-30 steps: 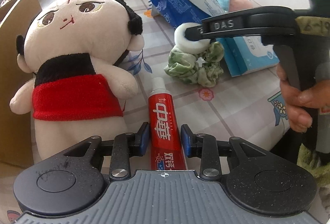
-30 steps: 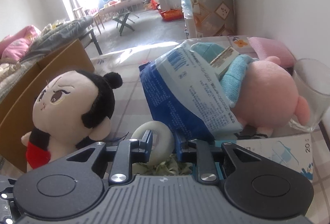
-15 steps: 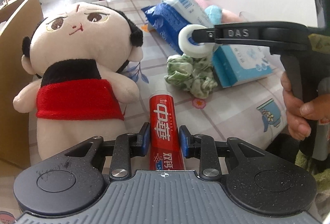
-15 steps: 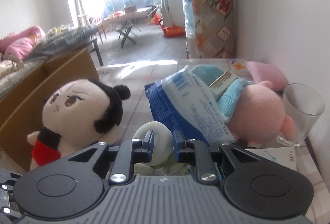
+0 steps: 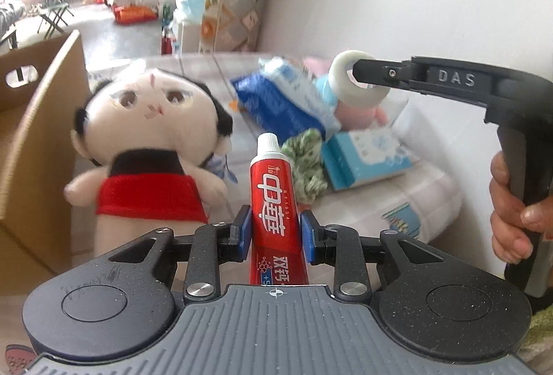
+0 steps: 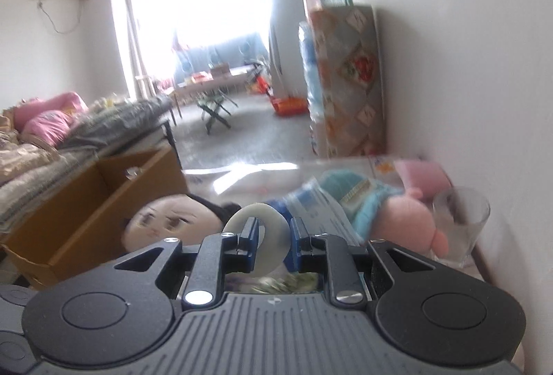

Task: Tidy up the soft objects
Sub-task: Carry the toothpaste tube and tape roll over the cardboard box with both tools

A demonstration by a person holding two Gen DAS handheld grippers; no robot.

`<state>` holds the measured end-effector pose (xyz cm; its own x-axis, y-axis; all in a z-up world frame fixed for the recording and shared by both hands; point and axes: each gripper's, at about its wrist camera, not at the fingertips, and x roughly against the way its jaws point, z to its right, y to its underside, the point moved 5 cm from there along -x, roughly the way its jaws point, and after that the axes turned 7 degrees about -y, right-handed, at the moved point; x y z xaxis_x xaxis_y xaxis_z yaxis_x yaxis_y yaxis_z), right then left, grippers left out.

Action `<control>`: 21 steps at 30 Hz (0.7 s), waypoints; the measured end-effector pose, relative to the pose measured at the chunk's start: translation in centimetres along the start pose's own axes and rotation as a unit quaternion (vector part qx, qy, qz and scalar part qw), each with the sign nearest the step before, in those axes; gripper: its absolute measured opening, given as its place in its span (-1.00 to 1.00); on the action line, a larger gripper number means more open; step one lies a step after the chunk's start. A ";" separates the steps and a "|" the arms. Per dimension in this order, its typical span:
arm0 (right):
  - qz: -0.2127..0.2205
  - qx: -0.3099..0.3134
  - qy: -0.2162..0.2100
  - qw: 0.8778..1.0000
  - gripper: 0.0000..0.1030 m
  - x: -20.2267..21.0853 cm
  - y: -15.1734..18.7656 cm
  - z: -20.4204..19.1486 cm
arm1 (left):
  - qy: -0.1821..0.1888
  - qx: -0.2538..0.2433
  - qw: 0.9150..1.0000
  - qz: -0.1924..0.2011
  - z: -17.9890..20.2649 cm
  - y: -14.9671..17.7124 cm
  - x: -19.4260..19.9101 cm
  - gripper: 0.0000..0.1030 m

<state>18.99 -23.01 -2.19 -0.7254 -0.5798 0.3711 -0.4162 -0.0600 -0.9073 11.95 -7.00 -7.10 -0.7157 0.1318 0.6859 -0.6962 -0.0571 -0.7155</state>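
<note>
Since the right gripper (image 6: 274,234) clamps only one edge of the white ring (image 6: 257,235), it may slip w/ fast swing. Left gripper (image 5: 275,234) grips the toothpaste tube (image 5: 275,202) near its tail, so it can tilt & drop.

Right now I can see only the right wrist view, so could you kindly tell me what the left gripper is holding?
Observer: The left gripper is shut on a red toothpaste tube, cap pointing forward.
Operator: Thank you. Is anything lying below my white ring?
Observer: Yes, a green scrunchie lies on the table below the white ring, which the right gripper holds up in the air.
</note>
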 end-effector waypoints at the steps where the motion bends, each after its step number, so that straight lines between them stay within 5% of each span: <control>1: 0.007 0.005 -0.005 1.000 -0.59 0.6 -0.4 -0.8 | 0.001 0.003 1.000 0.009 -0.2 -0.1 0.8 -0.46; 8: 0.050 0.038 -0.072 0.995 -0.59 3.7 -3.6 -7.9 | -0.007 0.040 0.996 0.075 -3.5 -1.1 7.9 -0.46; 12: 0.062 0.044 -0.134 0.988 -0.59 3.5 -5.8 -12.5 | -0.042 0.064 0.990 0.115 -7.1 -2.1 12.4 -0.46; 21: 0.001 0.019 -0.262 0.965 -0.59 -5.0 -10.1 -23.0 | -0.163 0.112 0.970 0.145 -18.0 -5.6 16.3 -0.46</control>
<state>14.20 -0.80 9.65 -0.3446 -0.9110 0.2264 -0.3869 -0.0819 -0.9185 5.16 13.25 5.74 -0.8368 -0.2392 0.4924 -0.4320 -0.2640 -0.8624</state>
